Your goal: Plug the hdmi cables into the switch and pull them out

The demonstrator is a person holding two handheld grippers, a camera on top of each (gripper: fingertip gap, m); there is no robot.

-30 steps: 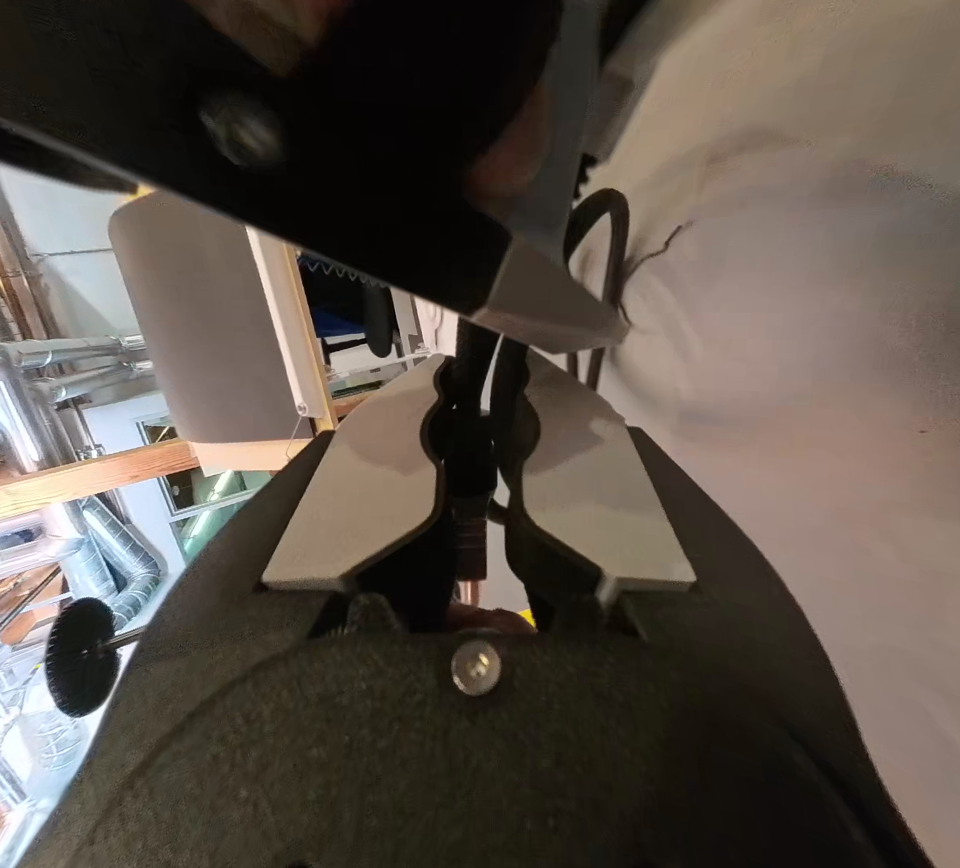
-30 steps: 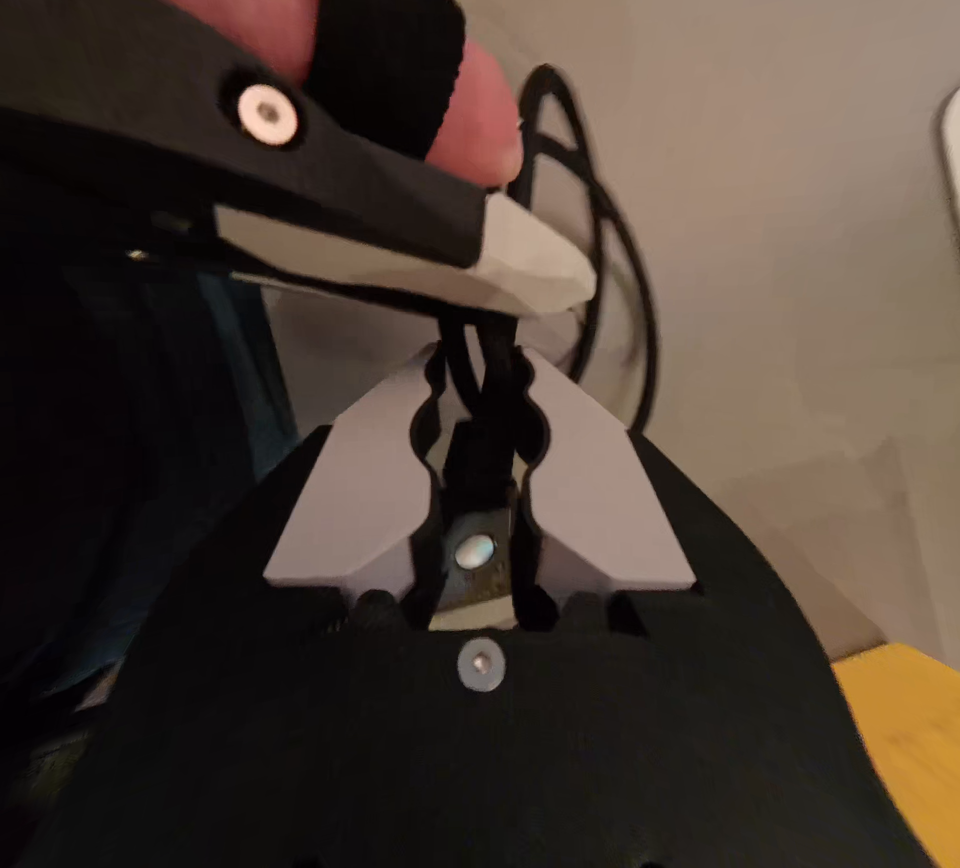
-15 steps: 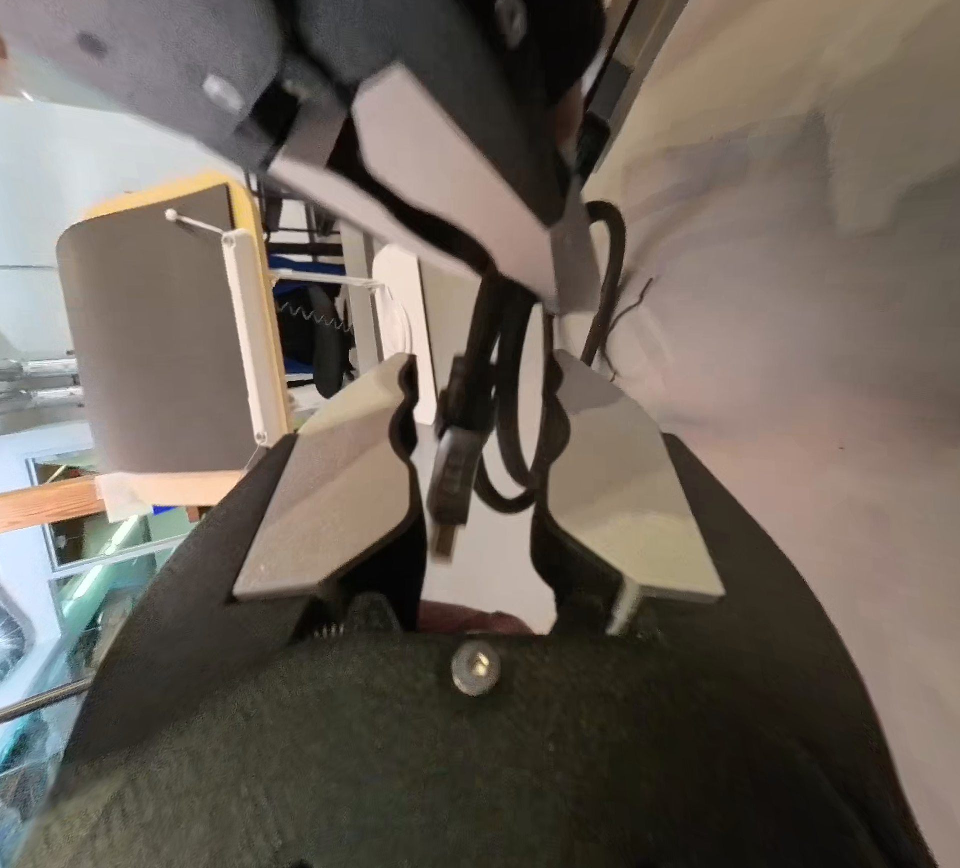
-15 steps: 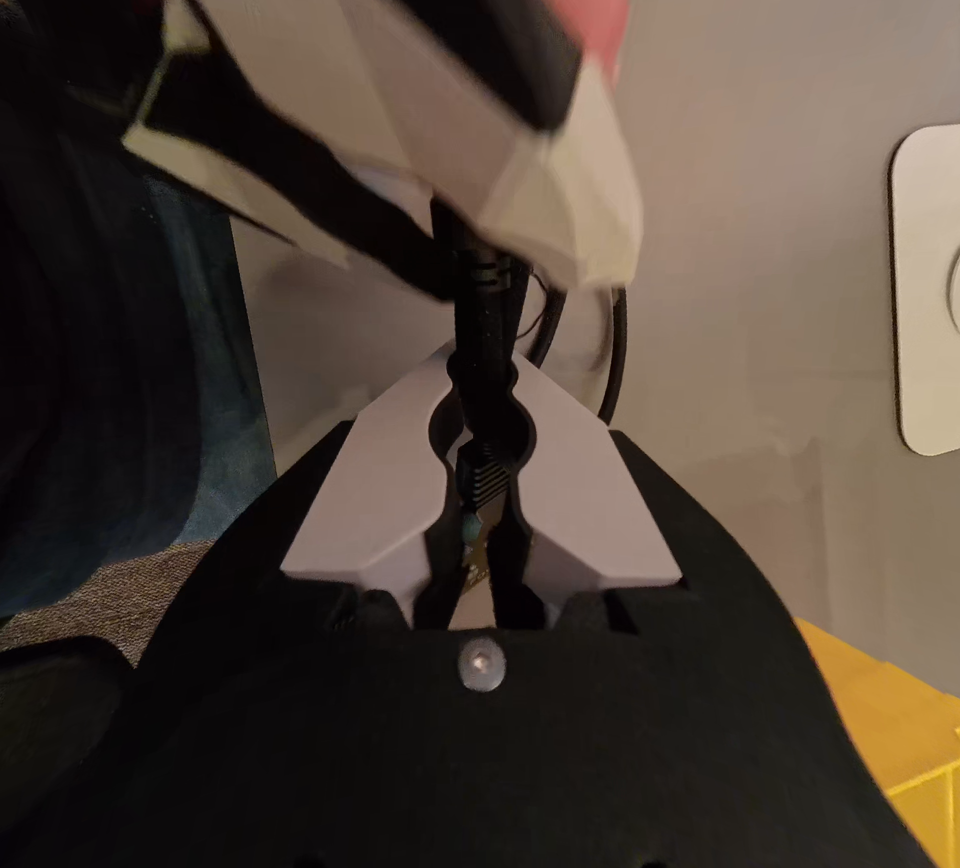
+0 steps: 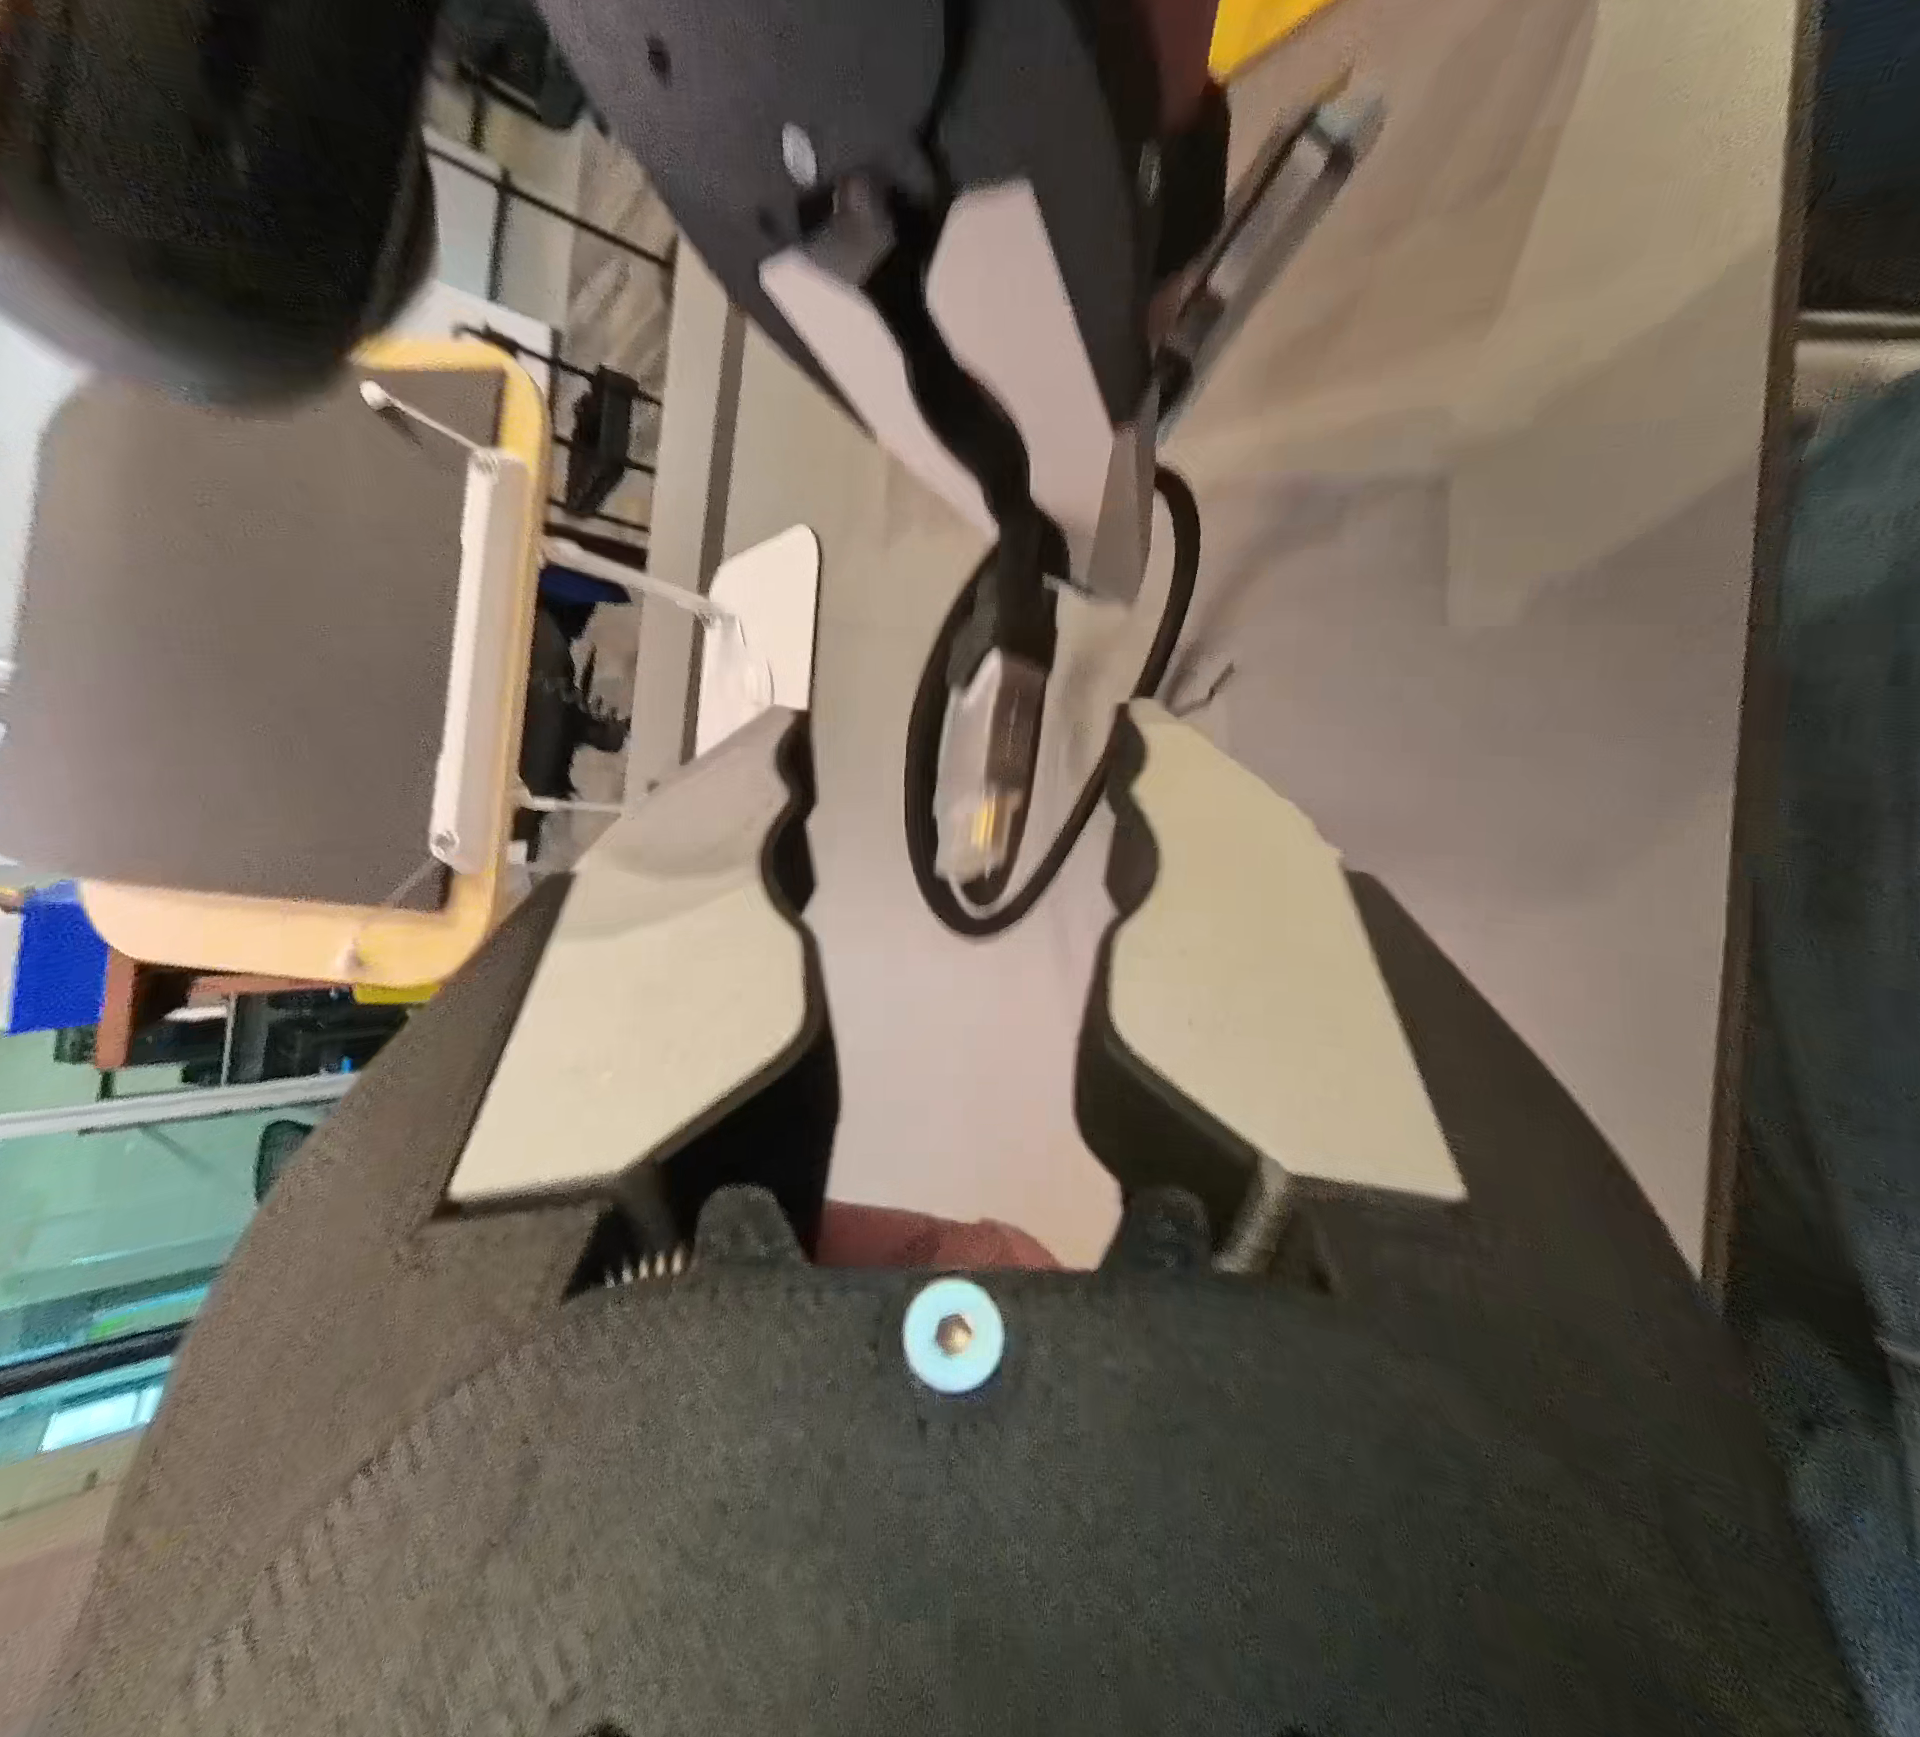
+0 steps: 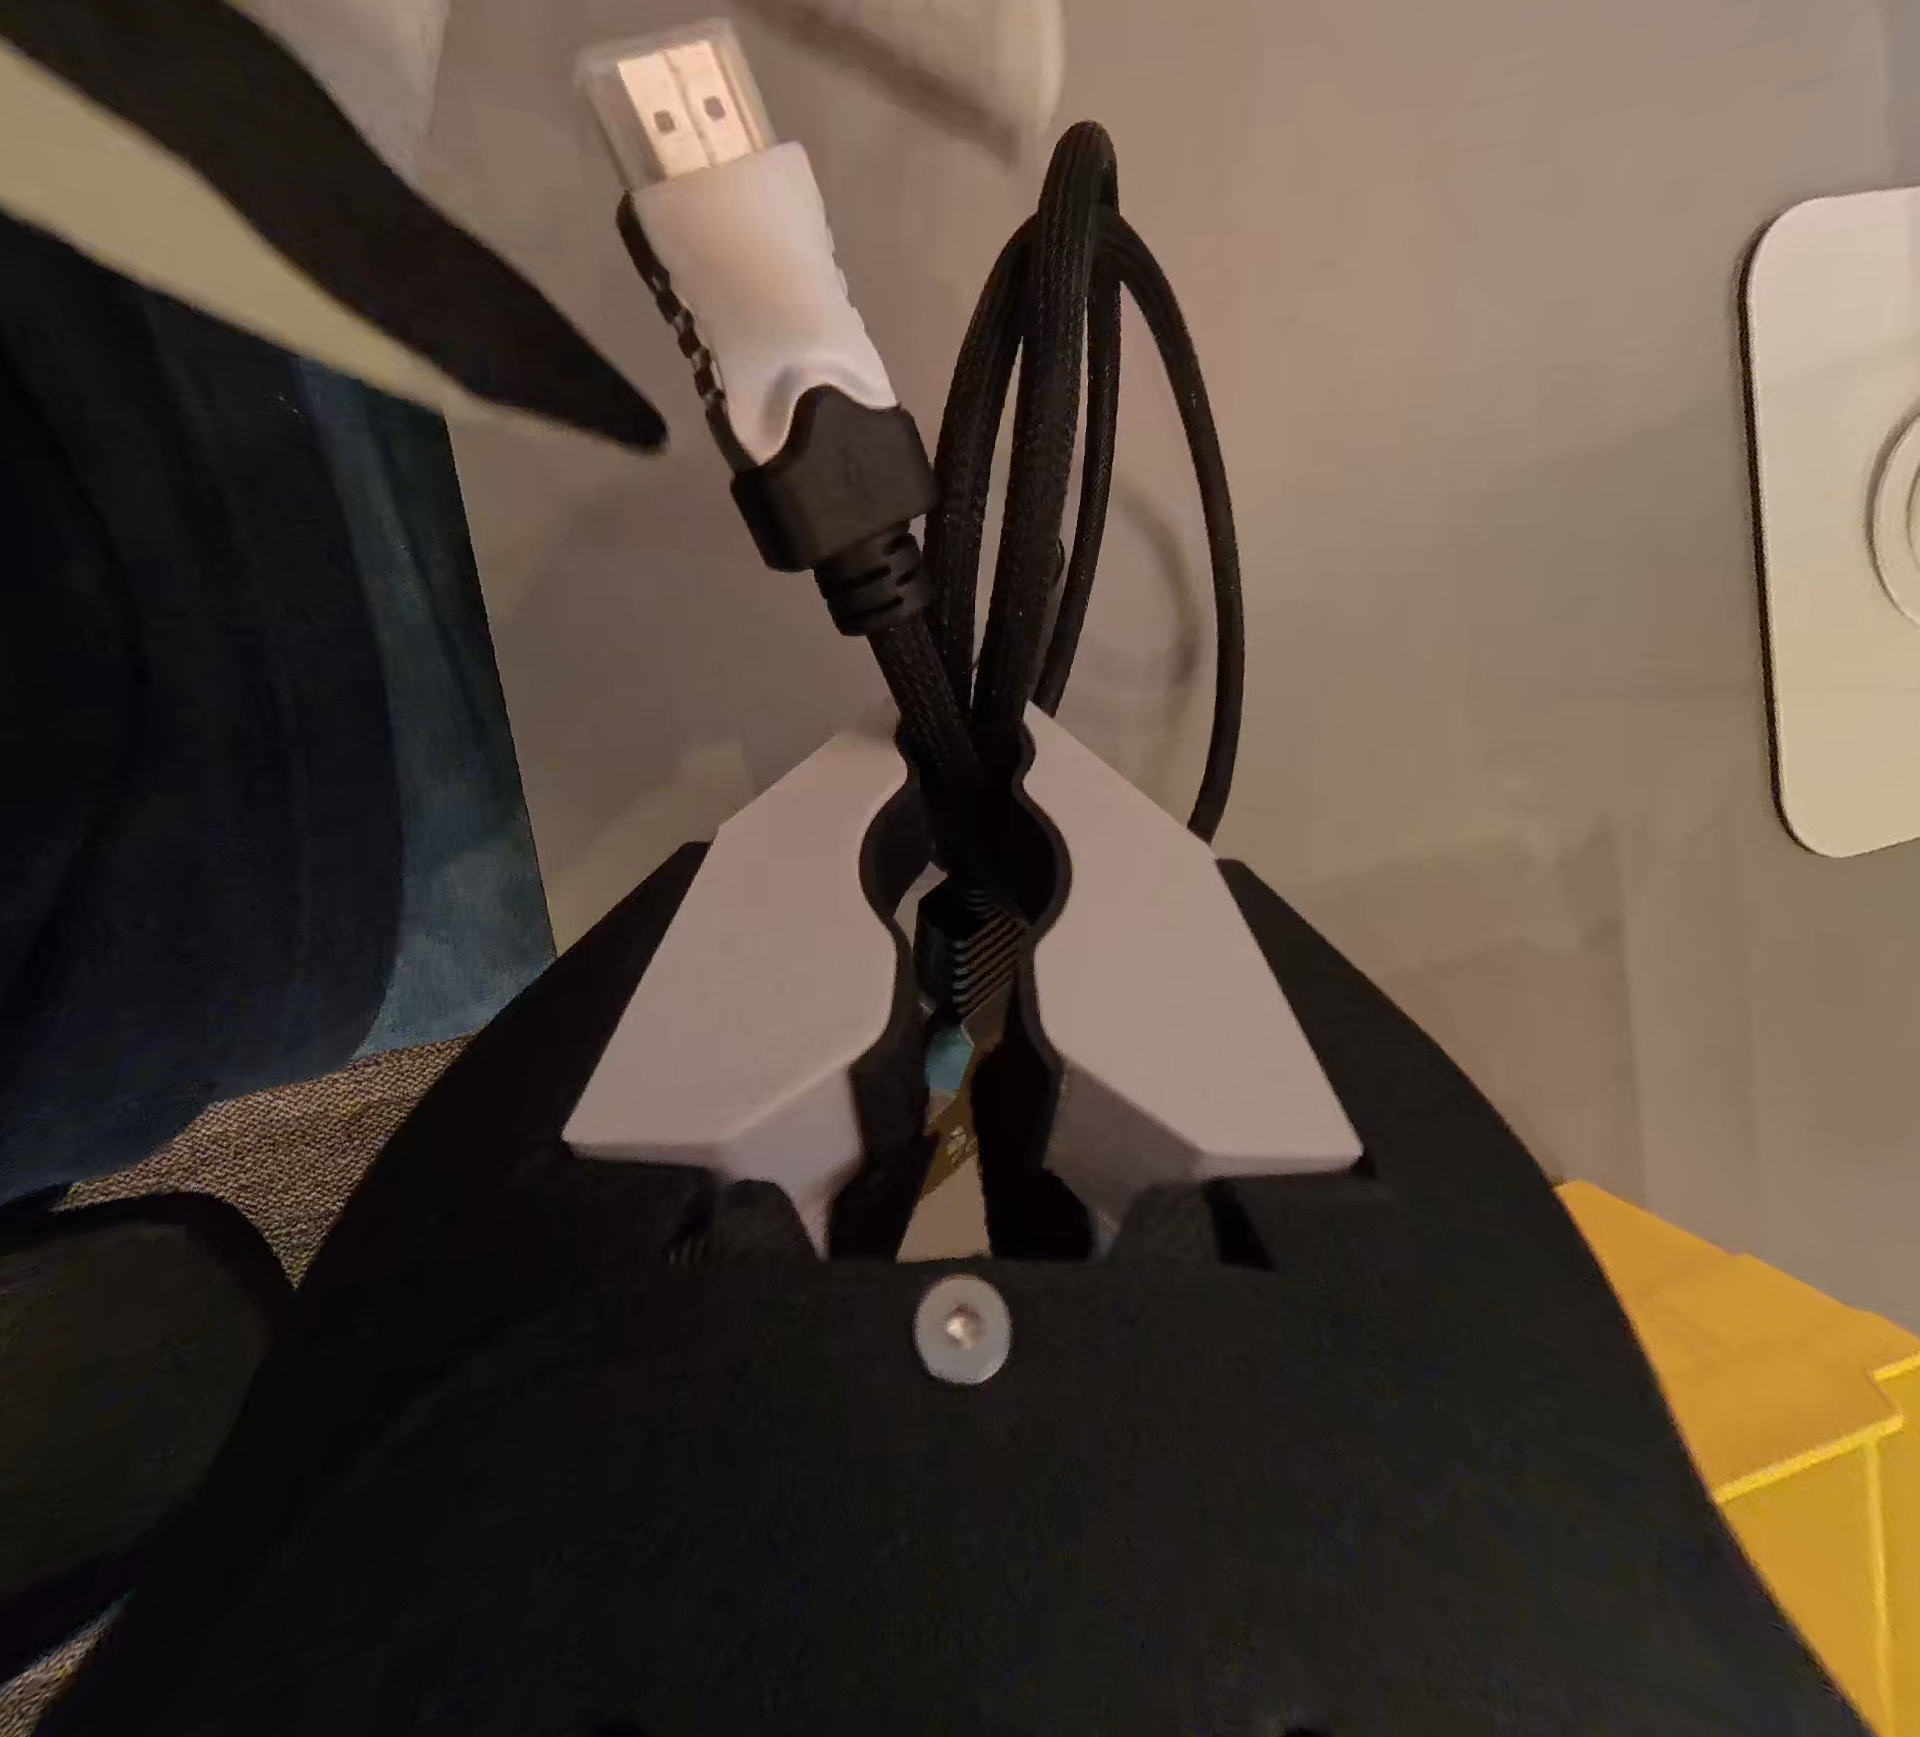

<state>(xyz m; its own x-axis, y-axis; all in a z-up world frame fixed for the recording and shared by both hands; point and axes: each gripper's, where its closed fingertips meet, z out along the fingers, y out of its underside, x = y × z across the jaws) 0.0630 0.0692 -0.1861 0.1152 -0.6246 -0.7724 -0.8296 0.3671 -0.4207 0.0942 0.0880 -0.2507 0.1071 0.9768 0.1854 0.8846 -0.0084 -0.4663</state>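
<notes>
While the braided HDMI cable (image 6: 961, 731) was clamped by the right gripper (image 6: 961, 757), its light, limp loop drooped; the rigid plug (image 6: 748, 285) was judged the better hold. The left gripper (image 5: 961, 773) was spread, empty.

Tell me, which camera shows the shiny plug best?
The right wrist view. There the plug is sharp and close, its metal tip pointing up past the right gripper, which is shut on the cable. In the left wrist view the plug is blurry, beyond the open left gripper.
</notes>
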